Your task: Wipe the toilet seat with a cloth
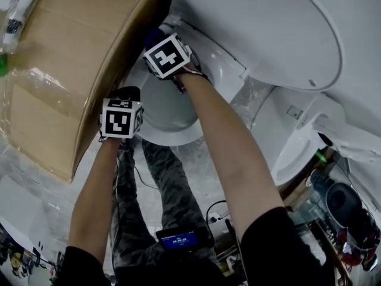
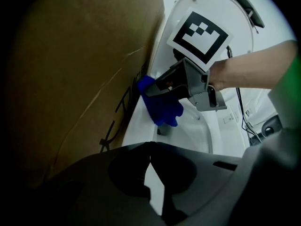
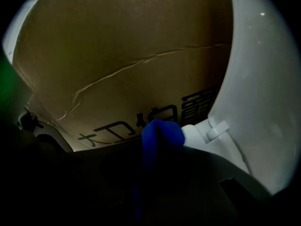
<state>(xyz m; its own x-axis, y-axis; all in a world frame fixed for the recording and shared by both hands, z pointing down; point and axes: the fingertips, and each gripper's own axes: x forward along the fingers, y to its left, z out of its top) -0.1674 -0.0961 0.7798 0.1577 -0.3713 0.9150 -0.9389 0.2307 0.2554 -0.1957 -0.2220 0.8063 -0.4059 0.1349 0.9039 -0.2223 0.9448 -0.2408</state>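
This is looking like a makeshift workroom or storage space rather than a finished bathroom. A white toilet (image 1: 178,137) with its lid (image 1: 256,28) raised is standing just beside a large printed cardboard box (image 1: 65,70). Loose cables (image 1: 217,210) are trailing over the floor, what seems to be crinkled plastic sheeting (image 1: 30,183) is covering it, and dim clutter (image 1: 348,213) is crowding one corner.

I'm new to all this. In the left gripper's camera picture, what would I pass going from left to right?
cardboard box → blue cloth → person's forearm
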